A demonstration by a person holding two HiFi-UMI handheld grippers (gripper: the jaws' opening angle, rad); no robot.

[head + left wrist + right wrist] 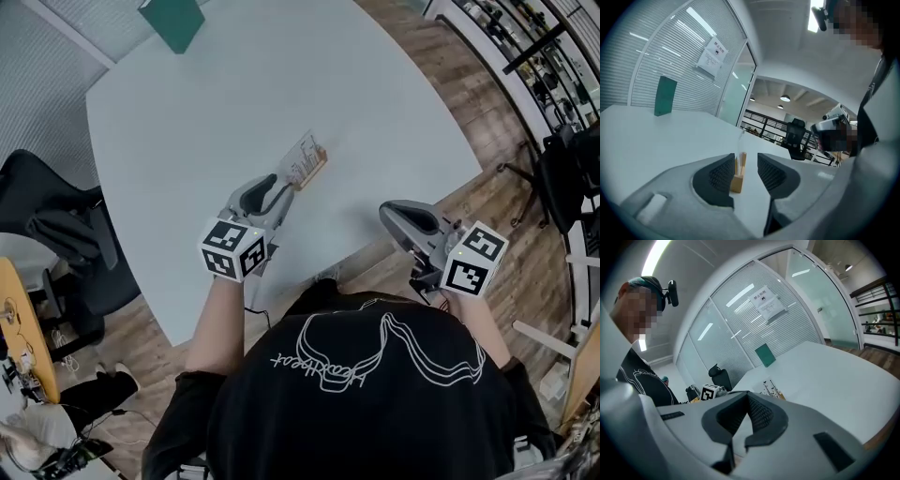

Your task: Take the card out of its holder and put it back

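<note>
A pale printed card [302,157] stands upright in a small wooden holder [312,172] near the middle of the white table [234,103]. My left gripper [278,194] lies low over the table just short of the holder, pointing at it. In the left gripper view that gripper [746,164] is open; the wooden holder [737,182] shows in the gap just beyond the pads, untouched. My right gripper [392,216] hovers at the table's near edge, well right of the holder. In the right gripper view it [747,399] is shut on nothing, with the card [768,386] beyond it.
A green upright board [174,21] stands at the table's far edge. A black office chair [66,234] sits left of the table, and wooden floor [487,197] lies to the right. A glass wall with blinds [670,56] is behind the table.
</note>
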